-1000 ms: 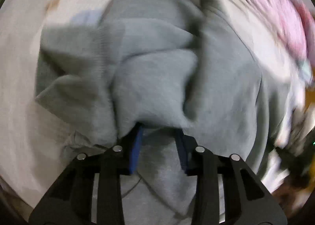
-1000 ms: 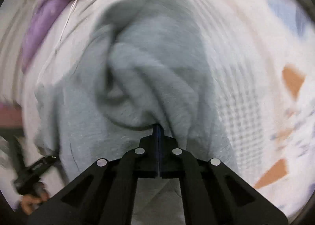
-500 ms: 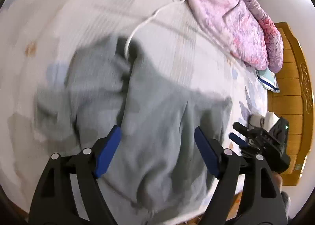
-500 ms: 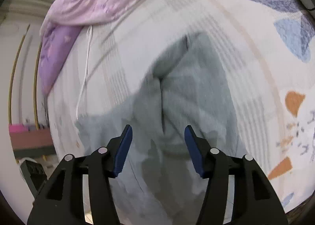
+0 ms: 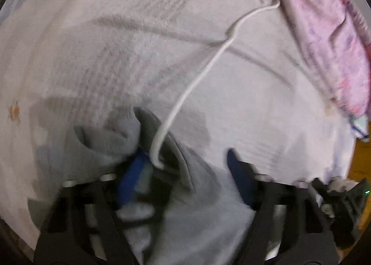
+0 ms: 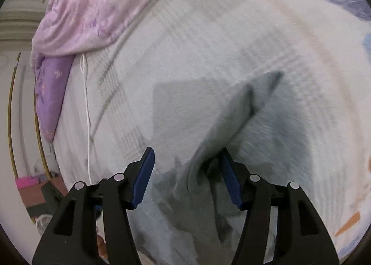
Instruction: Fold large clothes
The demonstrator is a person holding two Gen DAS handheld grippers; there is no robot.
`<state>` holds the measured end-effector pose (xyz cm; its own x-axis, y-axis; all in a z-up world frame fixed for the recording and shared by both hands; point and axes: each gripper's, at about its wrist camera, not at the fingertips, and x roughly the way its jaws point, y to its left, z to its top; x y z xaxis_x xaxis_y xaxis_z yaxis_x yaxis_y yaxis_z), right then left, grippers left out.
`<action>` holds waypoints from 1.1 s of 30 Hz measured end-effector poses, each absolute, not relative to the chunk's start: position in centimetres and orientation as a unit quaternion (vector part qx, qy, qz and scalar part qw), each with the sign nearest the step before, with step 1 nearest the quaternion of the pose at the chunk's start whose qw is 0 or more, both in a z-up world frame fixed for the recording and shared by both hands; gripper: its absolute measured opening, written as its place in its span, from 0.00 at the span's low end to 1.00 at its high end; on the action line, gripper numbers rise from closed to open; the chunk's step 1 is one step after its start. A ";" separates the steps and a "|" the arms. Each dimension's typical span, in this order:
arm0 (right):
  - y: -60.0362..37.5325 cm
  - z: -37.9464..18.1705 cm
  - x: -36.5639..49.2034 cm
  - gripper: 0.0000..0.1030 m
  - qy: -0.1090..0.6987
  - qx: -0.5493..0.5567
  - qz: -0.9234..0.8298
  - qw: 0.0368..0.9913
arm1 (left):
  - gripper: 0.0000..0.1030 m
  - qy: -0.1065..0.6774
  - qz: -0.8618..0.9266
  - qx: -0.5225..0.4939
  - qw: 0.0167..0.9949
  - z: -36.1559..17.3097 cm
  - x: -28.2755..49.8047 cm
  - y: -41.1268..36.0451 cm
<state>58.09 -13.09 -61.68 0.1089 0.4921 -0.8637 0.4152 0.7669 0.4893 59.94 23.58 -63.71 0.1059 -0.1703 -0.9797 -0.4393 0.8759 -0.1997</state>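
Observation:
A grey sweatshirt point(image 5: 204, 214) lies crumpled on the white patterned bed point(image 5: 139, 44). In the left wrist view my left gripper point(image 5: 185, 172) is open, its blue-padded fingers point(image 5: 129, 181) straddling a raised fold of the grey cloth; the image is blurred. A white cord point(image 5: 190, 88) runs from the bed down onto the sweatshirt by the left finger. In the right wrist view my right gripper point(image 6: 186, 177) is open above the same sweatshirt point(image 6: 204, 172), a grey fold rising against its right finger point(image 6: 229, 179). Neither gripper holds cloth.
A pink and purple quilt point(image 5: 324, 40) is bunched along the far side of the bed and also shows in the right wrist view point(image 6: 92, 5). The wooden bed frame point(image 5: 361, 160) is at the right. The right gripper point(image 5: 343, 195) shows at the left view's lower right.
Both grippers let go of the grey sweatshirt and opened. Both have since dropped lower and closer to the cloth, which now lies on the bed between their fingers.

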 end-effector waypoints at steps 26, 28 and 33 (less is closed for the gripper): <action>-15.7 -49.4 39.2 0.08 0.605 0.344 0.131 0.706 | 0.06 0.556 0.064 -0.282 0.779 -49.1 36.8 22.4; -16.0 -49.3 36.4 0.08 0.603 0.348 0.120 0.708 | 0.06 0.562 0.064 -0.273 0.778 -49.4 34.2 21.9; -15.9 -49.9 29.2 0.08 0.605 0.332 0.085 0.718 | 0.06 0.591 0.063 -0.247 0.766 -51.1 28.2 20.8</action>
